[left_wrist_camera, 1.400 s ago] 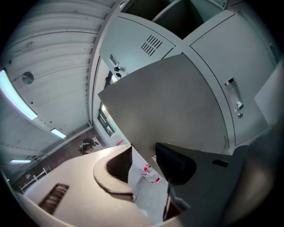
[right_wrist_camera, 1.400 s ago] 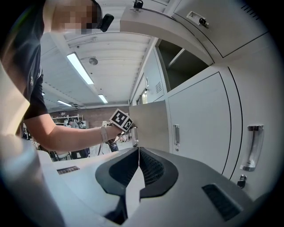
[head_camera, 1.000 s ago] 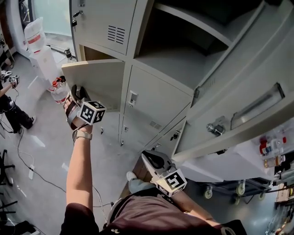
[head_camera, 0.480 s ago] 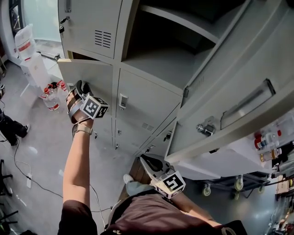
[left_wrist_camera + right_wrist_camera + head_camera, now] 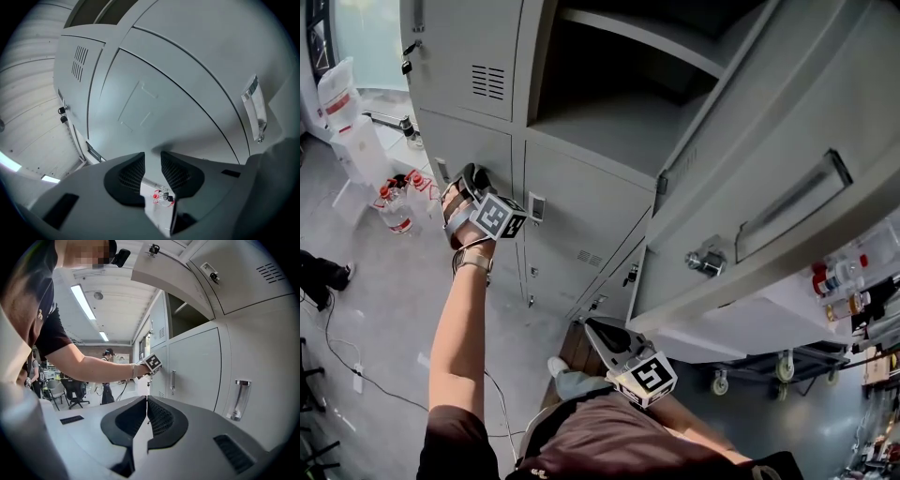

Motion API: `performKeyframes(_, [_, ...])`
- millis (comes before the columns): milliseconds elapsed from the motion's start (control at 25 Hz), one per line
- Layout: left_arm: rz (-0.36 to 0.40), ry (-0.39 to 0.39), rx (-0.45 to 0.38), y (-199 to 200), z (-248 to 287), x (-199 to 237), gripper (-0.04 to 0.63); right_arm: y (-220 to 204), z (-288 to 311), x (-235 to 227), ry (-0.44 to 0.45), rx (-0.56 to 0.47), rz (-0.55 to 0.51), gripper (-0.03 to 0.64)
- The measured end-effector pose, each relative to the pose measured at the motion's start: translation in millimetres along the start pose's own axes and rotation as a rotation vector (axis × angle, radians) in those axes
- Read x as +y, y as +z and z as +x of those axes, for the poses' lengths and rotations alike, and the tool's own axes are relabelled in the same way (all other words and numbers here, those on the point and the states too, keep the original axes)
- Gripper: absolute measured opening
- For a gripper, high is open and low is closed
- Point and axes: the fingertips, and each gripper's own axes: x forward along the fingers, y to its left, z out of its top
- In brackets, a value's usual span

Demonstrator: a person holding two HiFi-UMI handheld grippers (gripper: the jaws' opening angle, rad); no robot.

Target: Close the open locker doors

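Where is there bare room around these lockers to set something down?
The shelf inside the open compartment is bare. It lies between the closed doors on the left and the open door on the right. The grey floor left of the person's arm looks mostly open. Crowded: the bottles at the lockers' left corner.

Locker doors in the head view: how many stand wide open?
1: the door at the right, swung out above the right tool. Others may lie out of view.
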Motion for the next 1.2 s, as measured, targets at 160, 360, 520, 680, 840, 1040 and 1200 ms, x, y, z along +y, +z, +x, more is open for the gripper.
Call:
performKeyframes(160, [0.01, 0.004, 0.004, 5, 0, -5, 0.106, -2, -5, -6, -0.014, -0.001, 0.005, 0.032])
performKeyframes(360, [0.044, 0.026, 0.002, 6, -1, -6, 0.083, -5, -8, -9, -0.018, 0.003, 0.014, 0.032])
performKeyframes(520, [0.024, -0.011, -0.029, 10, -8, -13, 0.084, -4, -10, -8, -0.02, -0.008, 0.021, 0.032])
performKeyframes(680, [0.035, -0.034, -0.07, 18, -28, -18, 0.083, 0, -17, -5, -0.025, -0.029, 0.025, 0.032])
performKeyframes(840, [0.009, -0.08, -0.118, 24, -57, -26, 0.066, 2, -26, -1, -0.034, -0.047, 0.027, 0.032])
performKeyframes(1040, [-0.029, -0.179, -0.204, 32, -110, -42, 0.035, 11, -43, 9, -0.053, -0.079, 0.036, 0.032])
performKeyframes(1200, [-0.119, -0.264, -0.263, 39, -161, -52, 0.025, 19, -60, 11, -0.08, -0.111, 0.036, 0.032])
